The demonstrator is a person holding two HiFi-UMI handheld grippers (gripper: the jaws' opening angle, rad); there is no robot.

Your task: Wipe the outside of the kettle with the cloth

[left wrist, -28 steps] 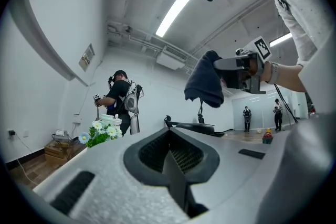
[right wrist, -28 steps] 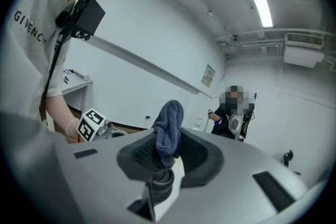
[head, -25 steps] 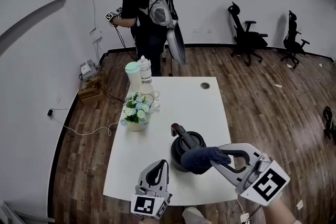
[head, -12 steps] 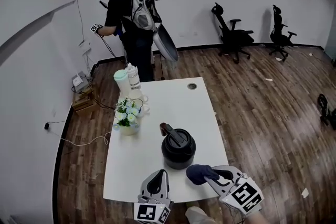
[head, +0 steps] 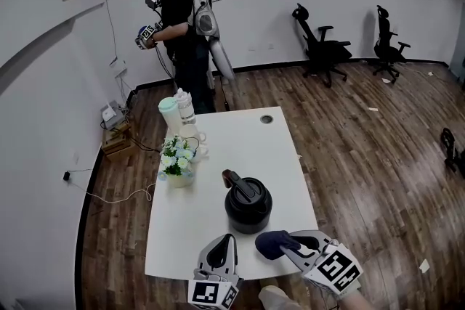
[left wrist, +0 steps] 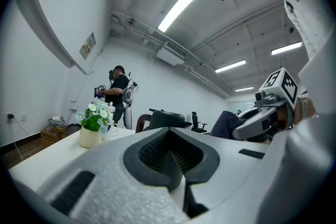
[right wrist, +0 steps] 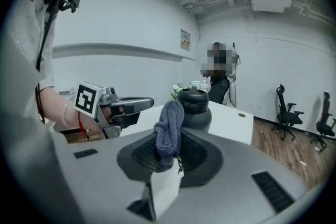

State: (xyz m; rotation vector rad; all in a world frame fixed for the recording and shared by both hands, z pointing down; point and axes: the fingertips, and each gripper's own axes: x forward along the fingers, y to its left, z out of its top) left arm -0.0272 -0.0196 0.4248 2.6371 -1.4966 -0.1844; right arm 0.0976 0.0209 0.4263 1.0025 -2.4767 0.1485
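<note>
Right hand-held gripper [head: 285, 247] is clamping the cloth [head: 270, 243]. Its jaws are closing on the cloth's lower end, and the bundle is standing up between them. A second ago the cloth was pressing against the kettle's near side. It is now sitting clear of the kettle [head: 248, 205], above the front edge of the desk [head: 240, 145]. Kettle is standing upright mid-desk, lid on, unmoved. Left hand-held gripper [head: 226, 239] is resting with jaws together, empty, beside the right one. Judgement: one pass appears ended. Contact is broken, so wiping is pausing, and other sides likely remain to be covered.
</note>
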